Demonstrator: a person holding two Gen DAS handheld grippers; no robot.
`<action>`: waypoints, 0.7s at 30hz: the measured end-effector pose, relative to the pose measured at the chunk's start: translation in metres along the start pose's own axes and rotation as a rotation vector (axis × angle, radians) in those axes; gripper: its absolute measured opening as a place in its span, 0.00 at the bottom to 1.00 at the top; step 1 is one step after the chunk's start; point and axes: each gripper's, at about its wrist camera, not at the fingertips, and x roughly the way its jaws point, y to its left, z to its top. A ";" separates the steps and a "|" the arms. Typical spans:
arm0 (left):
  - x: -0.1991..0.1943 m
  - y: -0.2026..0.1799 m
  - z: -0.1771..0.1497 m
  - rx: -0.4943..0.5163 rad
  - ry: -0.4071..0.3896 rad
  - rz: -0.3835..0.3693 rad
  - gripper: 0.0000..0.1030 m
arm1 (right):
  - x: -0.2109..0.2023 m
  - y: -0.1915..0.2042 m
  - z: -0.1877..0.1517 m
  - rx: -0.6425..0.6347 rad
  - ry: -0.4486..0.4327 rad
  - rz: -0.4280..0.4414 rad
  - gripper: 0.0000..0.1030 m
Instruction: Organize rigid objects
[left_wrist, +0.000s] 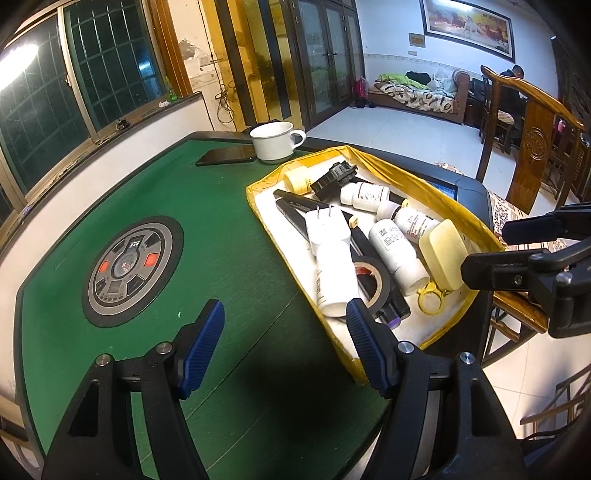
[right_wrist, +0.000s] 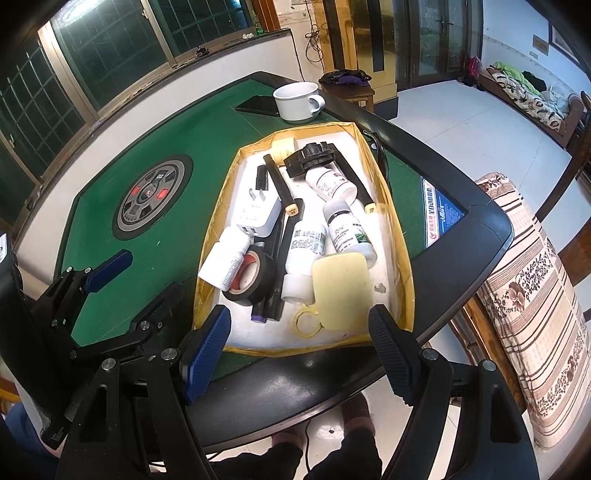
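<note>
Bottle (right_wrist: 307, 242) label w/ QR; text prob. unreadable.

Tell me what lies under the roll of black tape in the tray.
The black tape rests on a white bottle and black sticks. Whatever lies directly beneath its ring is covered.

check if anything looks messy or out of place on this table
The yellow tray is a jumble: white bottles lie on their sides, crossed over black tools, a charger and a tape roll. The tray sits askew, reaching onto the table's black rim. Nothing looks spilled or broken.
</note>
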 end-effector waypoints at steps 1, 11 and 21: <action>0.000 0.002 -0.001 0.002 0.001 -0.002 0.66 | -0.001 0.002 -0.002 0.002 -0.005 -0.005 0.70; 0.001 0.019 -0.009 -0.027 0.063 -0.019 0.66 | 0.004 0.009 -0.018 0.052 -0.005 -0.049 0.70; -0.009 0.020 0.014 -0.133 0.246 -0.081 0.66 | -0.007 0.003 -0.005 -0.001 -0.055 -0.011 0.70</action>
